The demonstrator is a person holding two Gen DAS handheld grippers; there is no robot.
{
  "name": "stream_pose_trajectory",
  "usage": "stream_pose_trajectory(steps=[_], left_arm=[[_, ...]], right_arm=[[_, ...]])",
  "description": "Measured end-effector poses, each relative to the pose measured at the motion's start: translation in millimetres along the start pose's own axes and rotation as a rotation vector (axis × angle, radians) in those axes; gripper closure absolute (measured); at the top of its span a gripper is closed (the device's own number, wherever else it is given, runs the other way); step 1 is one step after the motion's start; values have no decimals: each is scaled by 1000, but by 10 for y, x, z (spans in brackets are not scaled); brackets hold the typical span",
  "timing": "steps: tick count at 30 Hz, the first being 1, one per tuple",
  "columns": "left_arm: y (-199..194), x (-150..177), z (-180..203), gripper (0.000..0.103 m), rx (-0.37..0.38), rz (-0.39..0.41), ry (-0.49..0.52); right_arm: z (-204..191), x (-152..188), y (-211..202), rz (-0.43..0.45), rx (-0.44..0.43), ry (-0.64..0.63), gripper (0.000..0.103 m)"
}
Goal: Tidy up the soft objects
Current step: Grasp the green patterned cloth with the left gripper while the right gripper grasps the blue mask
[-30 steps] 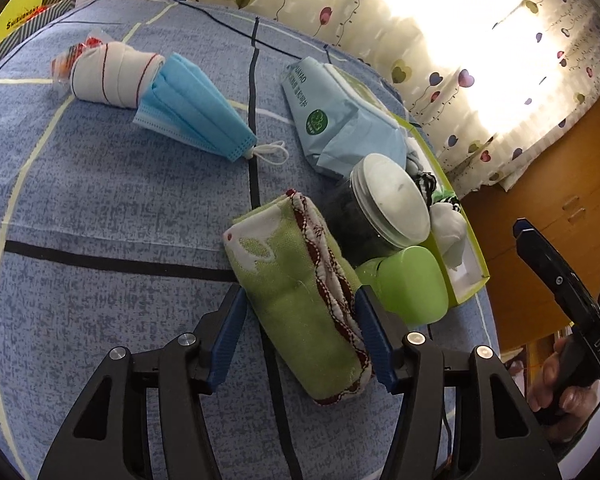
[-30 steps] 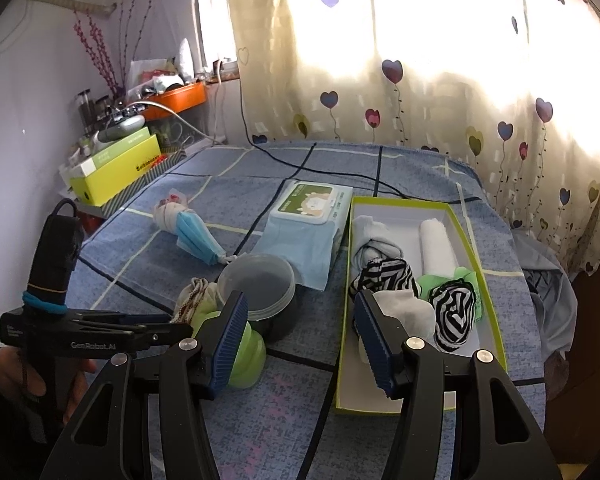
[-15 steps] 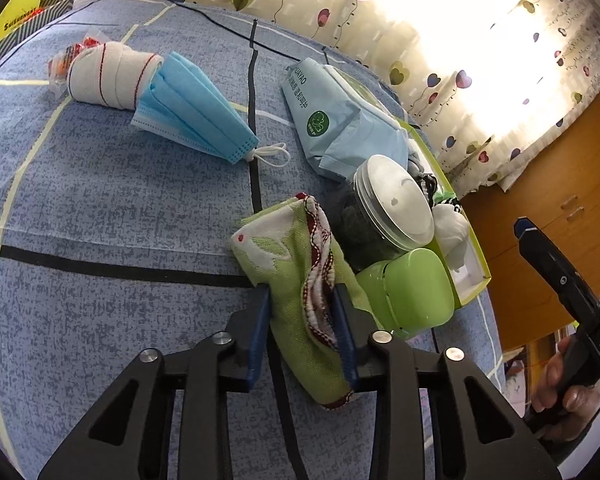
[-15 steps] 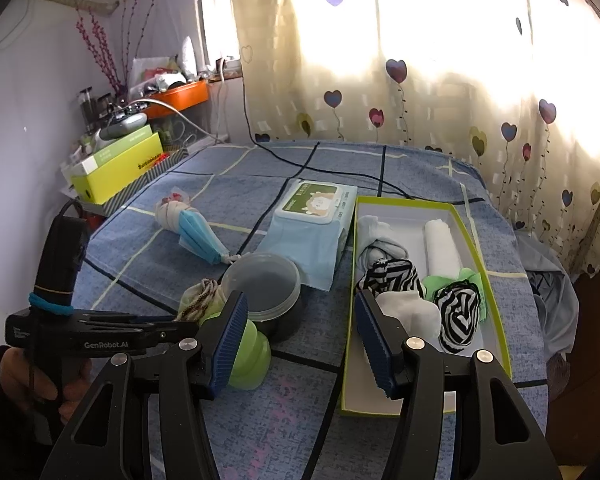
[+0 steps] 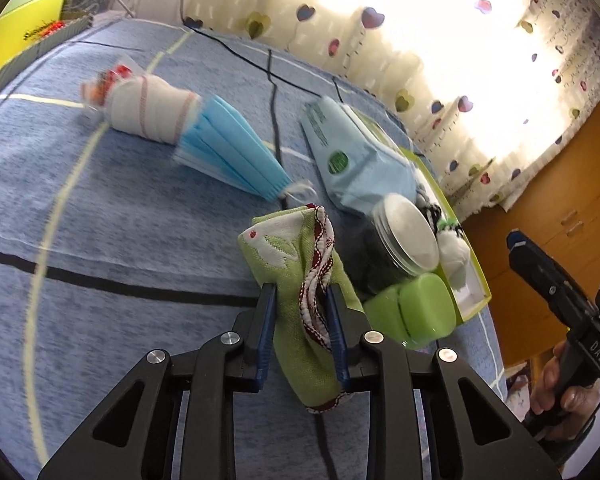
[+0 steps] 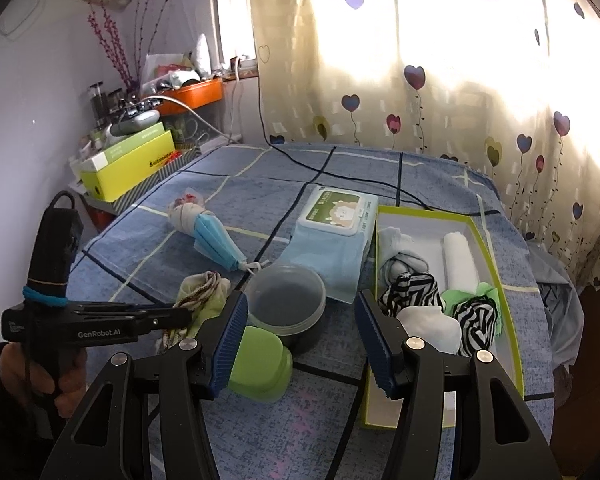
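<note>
Left gripper (image 5: 300, 320) jaws closing, pads squeezing the green towel (image 5: 300, 280) on the blue bedspread (image 5: 120, 220), beside the lidded jar (image 5: 400, 244). Right gripper (image 6: 302, 340) hangs open and empty; farther right, the green-rimmed box (image 6: 496, 276) holds rolled socks (image 6: 412, 300).

Home bedroom: bed (image 6: 260, 432), heart curtains (image 6: 440, 80)

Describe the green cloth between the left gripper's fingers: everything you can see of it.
The green cloth is a soft woven piece, light green with a white leaf-like pattern, small red dots and a dark red and white scalloped trim. It is folded into a thick bundle, bunched between the left gripper whose jaws are closing on its sides. Its lower end hangs below the fingers over the blue bedspread. The green plastic case and lidded jar sit just beside it.
</note>
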State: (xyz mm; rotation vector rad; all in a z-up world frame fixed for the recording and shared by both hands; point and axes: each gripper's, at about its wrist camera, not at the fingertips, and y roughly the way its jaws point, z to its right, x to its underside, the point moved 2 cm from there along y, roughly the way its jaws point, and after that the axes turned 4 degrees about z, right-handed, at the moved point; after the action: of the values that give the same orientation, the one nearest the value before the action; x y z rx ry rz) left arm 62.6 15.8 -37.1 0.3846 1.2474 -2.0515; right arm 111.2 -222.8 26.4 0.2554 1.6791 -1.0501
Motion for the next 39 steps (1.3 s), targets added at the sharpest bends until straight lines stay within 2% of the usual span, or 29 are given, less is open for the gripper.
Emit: stream_pose_trajectory(steps=[11, 19, 27, 33, 39], left_arm=[[-206, -228, -332, 77, -49, 90, -36], [-329, -384, -558, 77, -72, 146, -58], [-384, -484, -771, 77, -68, 176, -87], [-403, -488, -948, 77, -69, 187, -120], [-404, -491, -1059, 77, -66, 191, -143]], right_arm=[[-301, -213, 328, -36, -81, -37, 48], [-595, -369, 715, -105, -129, -137, 48], [-858, -513, 1225, -215, -126, -276, 48], [-967, -510, 1664, -324, -131, -340, 48], [-1067, -480, 1941, -391, -141, -372, 50]])
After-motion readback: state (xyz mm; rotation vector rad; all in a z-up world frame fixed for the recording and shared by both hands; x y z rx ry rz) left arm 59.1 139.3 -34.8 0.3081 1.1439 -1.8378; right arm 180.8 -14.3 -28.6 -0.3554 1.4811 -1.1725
